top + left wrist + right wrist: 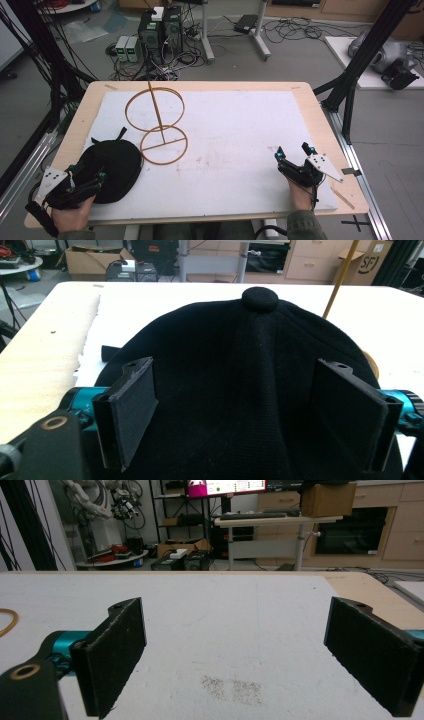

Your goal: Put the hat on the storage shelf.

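Cables and computer boxes clutter the floor beyond the table [310, 107], whose white mat carries everything I care about. My left gripper [92, 184] sits spread wide over the near edge of the black cap [112, 167], pads either side of the crown but not pinching it. If I squeeze here I judge I'd gather only loose fabric, and the cap could slip or drag. Just beside it stands the wire hat stand [159, 125], light enough to tip if the cap brushes it. My right gripper [295, 152] rests released, well apart.
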The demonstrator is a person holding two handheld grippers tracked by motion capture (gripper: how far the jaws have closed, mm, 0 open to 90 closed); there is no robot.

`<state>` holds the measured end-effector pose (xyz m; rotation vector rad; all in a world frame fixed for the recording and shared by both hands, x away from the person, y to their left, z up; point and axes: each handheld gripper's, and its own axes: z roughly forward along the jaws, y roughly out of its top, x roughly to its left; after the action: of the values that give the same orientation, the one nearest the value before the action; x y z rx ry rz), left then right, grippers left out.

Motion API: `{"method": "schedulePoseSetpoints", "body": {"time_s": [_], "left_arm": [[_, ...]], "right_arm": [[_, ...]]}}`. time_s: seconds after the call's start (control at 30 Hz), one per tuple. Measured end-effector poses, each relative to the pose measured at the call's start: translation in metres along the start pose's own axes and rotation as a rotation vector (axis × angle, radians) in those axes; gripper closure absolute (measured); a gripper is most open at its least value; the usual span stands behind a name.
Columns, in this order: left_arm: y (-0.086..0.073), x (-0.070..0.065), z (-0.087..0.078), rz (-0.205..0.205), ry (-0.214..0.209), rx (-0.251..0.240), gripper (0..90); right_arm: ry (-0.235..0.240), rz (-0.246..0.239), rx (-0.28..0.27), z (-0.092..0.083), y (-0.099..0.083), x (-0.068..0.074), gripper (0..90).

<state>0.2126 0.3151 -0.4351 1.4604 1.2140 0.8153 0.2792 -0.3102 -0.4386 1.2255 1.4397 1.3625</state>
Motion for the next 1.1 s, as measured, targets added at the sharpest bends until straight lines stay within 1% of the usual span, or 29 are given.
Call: {"method": "schedulePoseSetpoints", "body": {"time_s": [0.2, 0.3, 0.37, 0.47, 0.5, 0.53, 0.57, 0.7, 0.77, 0.8, 0.83, 0.87, 0.93, 0.97, 1.1], "left_arm": [[0.000, 0.000, 0.000, 0.001, 0.002, 0.006, 23.6], [0.000, 0.001, -0.001, 0.000, -0.009, 0.012, 28.7], [0.000, 0.000, 0.000, -0.002, -0.024, 0.019, 35.6], [0.001, -0.002, 0.001, 0.017, -0.036, 0.017, 45.7], [0.001, -0.002, 0.001, 0.017, -0.036, 0.017, 48.8], [0.002, -0.002, 0.001, 0.009, -0.046, 0.021, 52.6], [0.003, -0.002, 0.001, 0.002, -0.052, 0.017, 56.4], [0.004, -0.002, -0.002, 0.005, -0.072, -0.008, 74.7], [0.004, -0.003, -0.002, 0.013, -0.062, 0.002, 80.7], [0.004, -0.003, -0.002, 0.023, -0.056, 0.004, 83.3], [0.004, -0.003, -0.002, 0.023, -0.056, 0.004, 85.5], [0.006, -0.006, -0.002, 0.040, -0.057, 0.002, 86.5], [0.006, -0.007, -0.002, 0.045, -0.053, 0.001, 86.9], [0.007, -0.009, -0.002, 0.063, -0.052, 0.000, 87.1], [0.008, -0.010, -0.002, 0.061, -0.056, -0.002, 87.2]], "right_arm": [[-0.002, 0.006, 0.003, 0.000, 0.000, 0.000, 8.9], [0.000, 0.006, 0.001, 0.000, 0.000, 0.000, 9.0], [0.002, 0.003, -0.004, 0.000, -0.001, 0.001, 9.0], [0.000, 0.004, -0.003, 0.001, -0.001, 0.000, 9.0], [0.000, 0.005, -0.003, 0.001, -0.001, 0.000, 9.0], [-0.002, 0.002, -0.004, 0.001, -0.001, -0.001, 9.0], [-0.002, 0.004, -0.001, 0.001, -0.001, -0.001, 9.0], [-0.005, 0.002, -0.004, 0.001, -0.001, -0.001, 8.9], [-0.001, 0.001, -0.003, 0.001, -0.001, 0.000, 9.0], [0.000, 0.001, -0.003, 0.001, -0.001, 0.000, 8.9], [0.000, 0.000, -0.003, 0.001, -0.001, 0.000, 9.0], [0.001, 0.000, -0.002, 0.001, -0.001, 0.000, 9.0], [0.002, 0.002, -0.001, 0.001, -0.001, 0.000, 9.0], [0.000, -0.003, -0.004, 0.001, -0.001, 0.000, 9.0], [0.002, 0.000, -0.007, 0.000, -0.001, 0.000, 9.0]]}}
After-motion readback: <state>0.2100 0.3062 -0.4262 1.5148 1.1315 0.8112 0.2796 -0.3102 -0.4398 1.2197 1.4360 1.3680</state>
